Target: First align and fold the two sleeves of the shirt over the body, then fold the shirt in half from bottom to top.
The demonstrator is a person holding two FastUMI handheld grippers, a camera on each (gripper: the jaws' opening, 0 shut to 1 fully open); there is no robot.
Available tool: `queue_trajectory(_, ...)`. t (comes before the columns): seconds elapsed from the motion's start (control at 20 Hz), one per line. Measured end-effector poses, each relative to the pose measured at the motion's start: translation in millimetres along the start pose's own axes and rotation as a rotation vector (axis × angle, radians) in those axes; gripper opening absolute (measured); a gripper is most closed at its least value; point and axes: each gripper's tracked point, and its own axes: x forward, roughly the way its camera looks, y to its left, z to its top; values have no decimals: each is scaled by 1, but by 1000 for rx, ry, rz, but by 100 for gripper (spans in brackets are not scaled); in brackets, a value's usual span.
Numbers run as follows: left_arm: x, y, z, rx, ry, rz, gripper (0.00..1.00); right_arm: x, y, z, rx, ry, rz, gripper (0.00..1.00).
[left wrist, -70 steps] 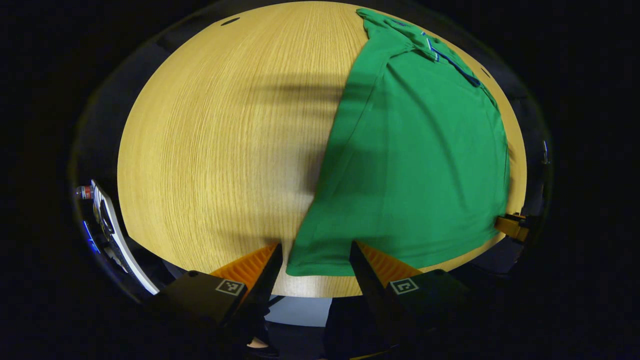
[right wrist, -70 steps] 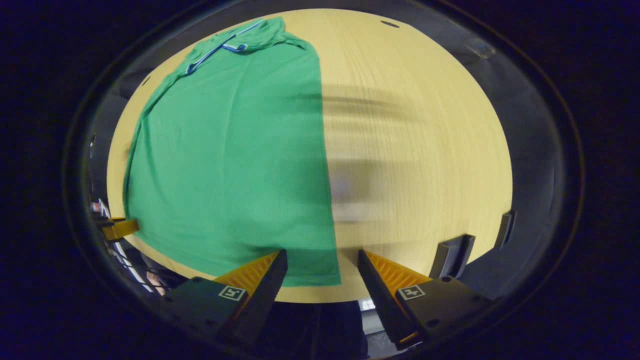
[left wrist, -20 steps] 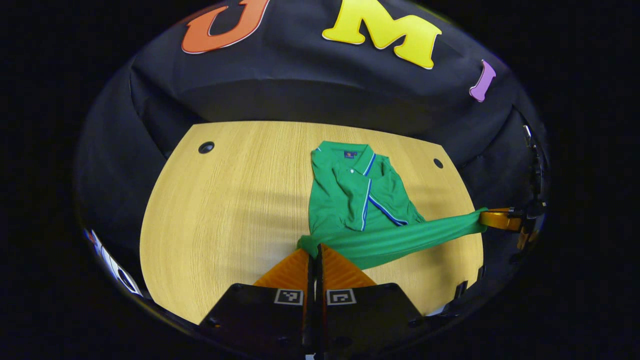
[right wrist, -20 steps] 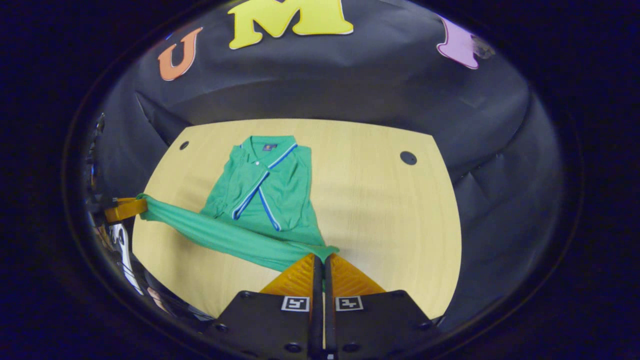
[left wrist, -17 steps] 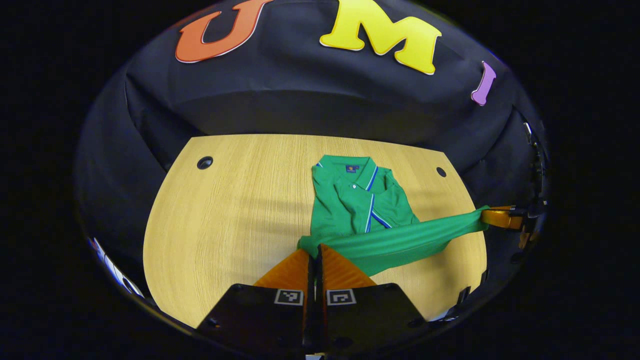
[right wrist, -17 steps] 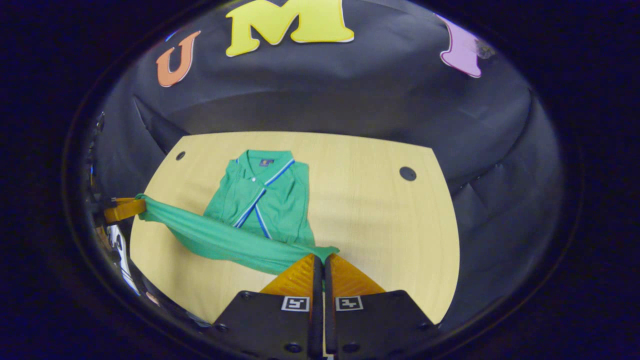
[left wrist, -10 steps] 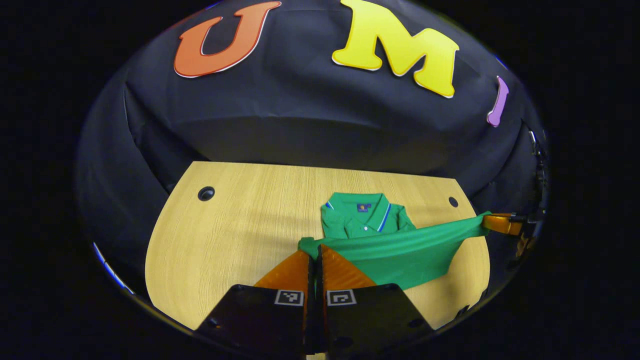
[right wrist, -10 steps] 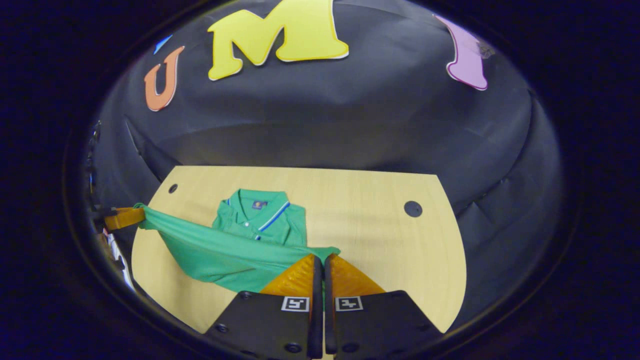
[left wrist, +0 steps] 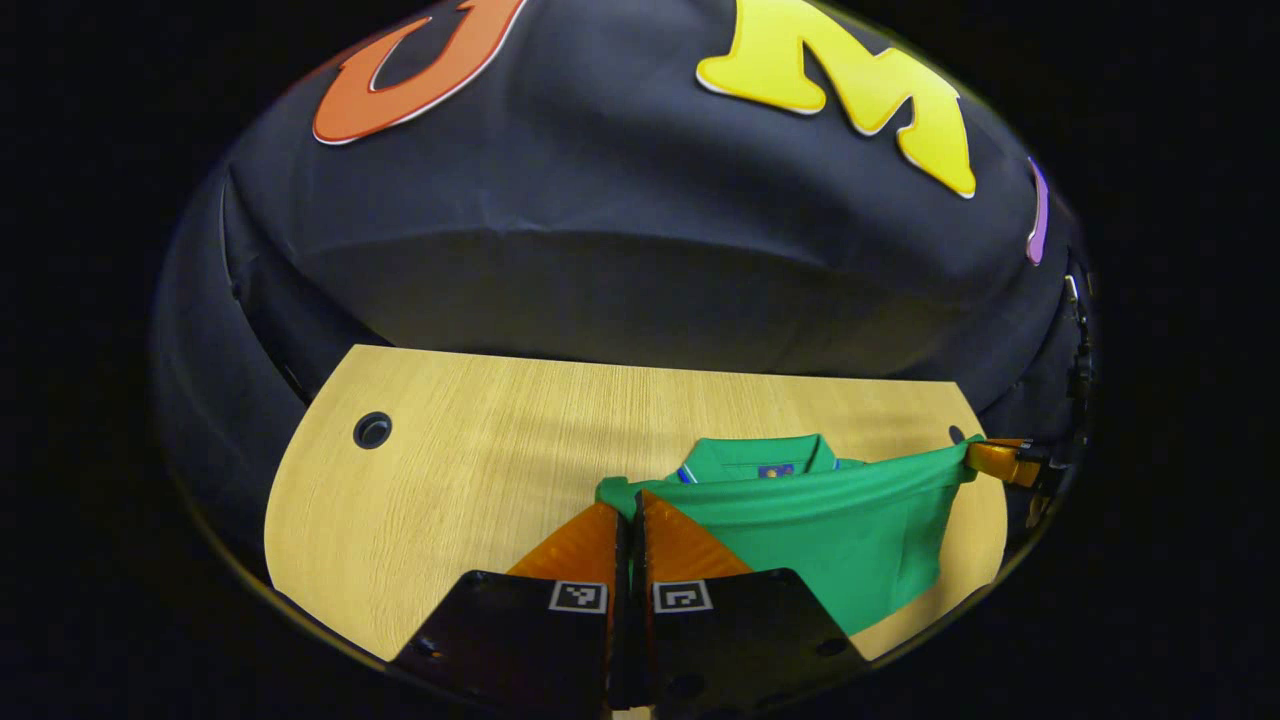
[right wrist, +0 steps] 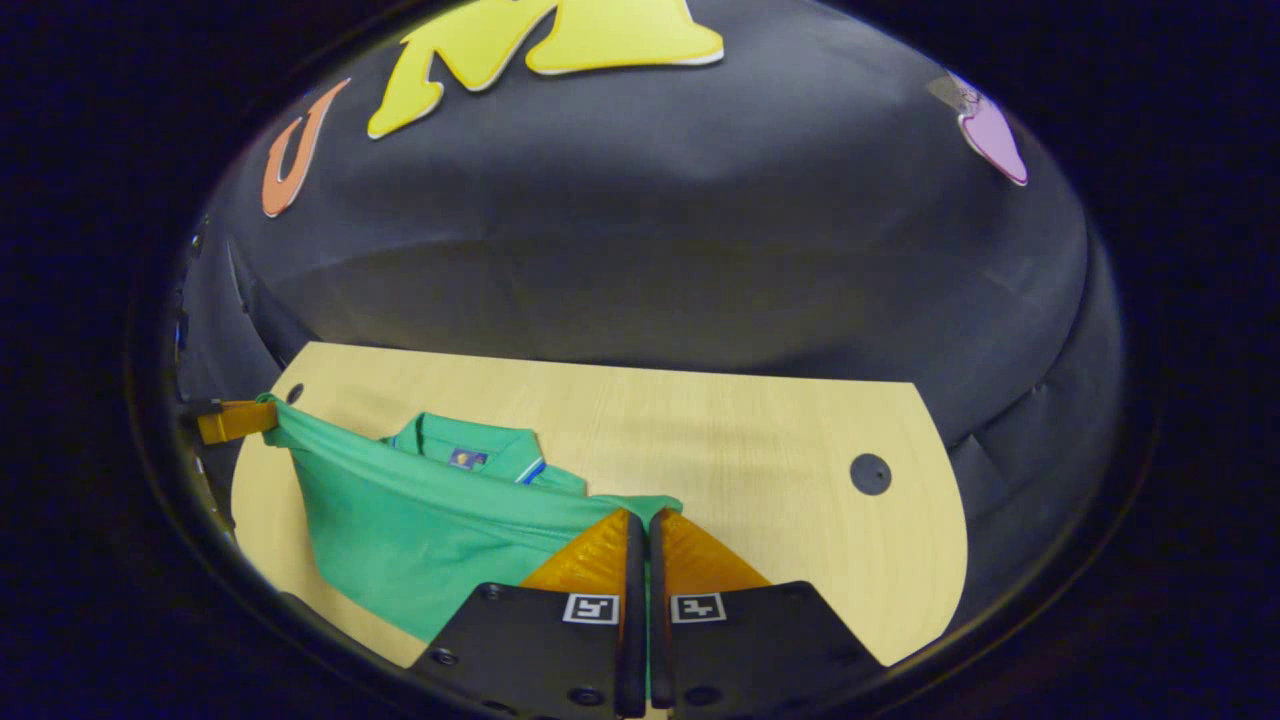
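Green shirt (left wrist: 840, 540) — hem raised over collar

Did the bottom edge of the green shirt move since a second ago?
Yes. The bottom edge, pinched by both tools, has travelled toward the collar, away from the table's near side, now almost covering it.

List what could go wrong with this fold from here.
1. The left gripper and the right gripper each pinch only a small corner of the shirt's hem; a corner might slip out, dropping that side.
2. The hem is stretched between them; uneven travel could land it crooked against the collar.
3. The hanging cloth may drag the folded sleeves underneath out of line; they are hidden now.
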Motion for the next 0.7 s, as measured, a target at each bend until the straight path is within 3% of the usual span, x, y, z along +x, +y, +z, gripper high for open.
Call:
queue_trajectory(0.2,42,4,-9,39,18,12,3,49,1,-14,-10,30,-23,7)
queue_trajectory(0.4,69,6,-27,74,57,31,3,81,2,-15,-33,18,-53,4)
queue_trajectory(0.7,86,8,-39,102,89,60,3,101,6,-18,-178,8,-94,7)
